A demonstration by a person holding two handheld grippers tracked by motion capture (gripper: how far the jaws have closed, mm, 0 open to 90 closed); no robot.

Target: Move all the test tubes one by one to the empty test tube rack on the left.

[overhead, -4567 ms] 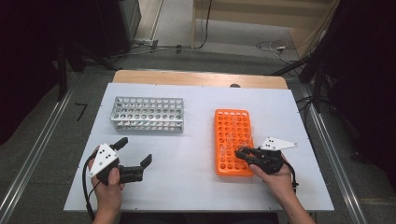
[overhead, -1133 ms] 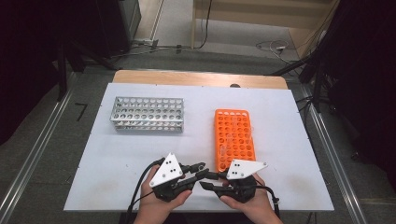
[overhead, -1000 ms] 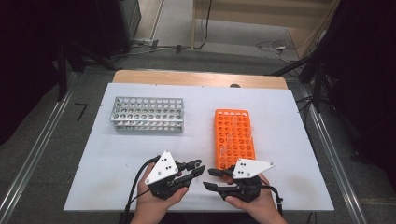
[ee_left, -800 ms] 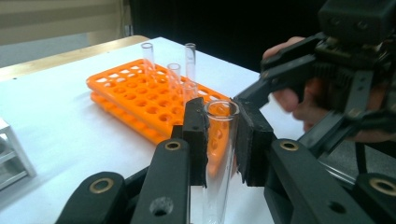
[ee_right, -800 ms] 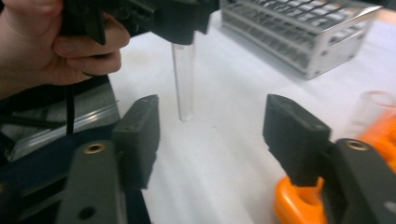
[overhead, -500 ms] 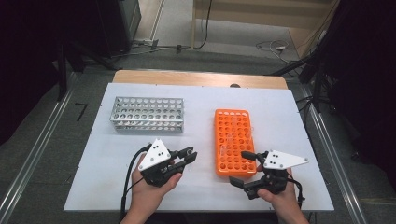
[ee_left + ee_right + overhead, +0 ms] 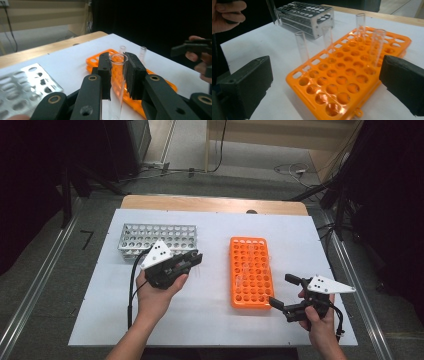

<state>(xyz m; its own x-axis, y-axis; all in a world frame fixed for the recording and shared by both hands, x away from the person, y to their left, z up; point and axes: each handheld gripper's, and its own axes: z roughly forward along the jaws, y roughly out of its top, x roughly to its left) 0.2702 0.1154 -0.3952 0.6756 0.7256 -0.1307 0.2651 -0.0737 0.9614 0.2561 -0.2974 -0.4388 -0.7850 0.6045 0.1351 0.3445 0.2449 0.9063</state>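
Left gripper [image 7: 117, 72]: jaws pinching clear glass test tube [image 7: 115, 82], held above white table [image 7: 210, 310] btwn perforated silver metal rack [image 7: 150, 237] & orange plastic tube rack [image 7: 251, 272]. Right gripper [image 7: 285, 292]: jaws just opened, spread wide, nothing btwn, beside orange rack's near corner.

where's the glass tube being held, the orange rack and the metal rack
glass tube [image 7: 117, 75], left gripper view, clear wall between the jaws
orange rack [image 7: 251, 272], high view, middle of its holed top
metal rack [image 7: 150, 236], high view, holed top plate
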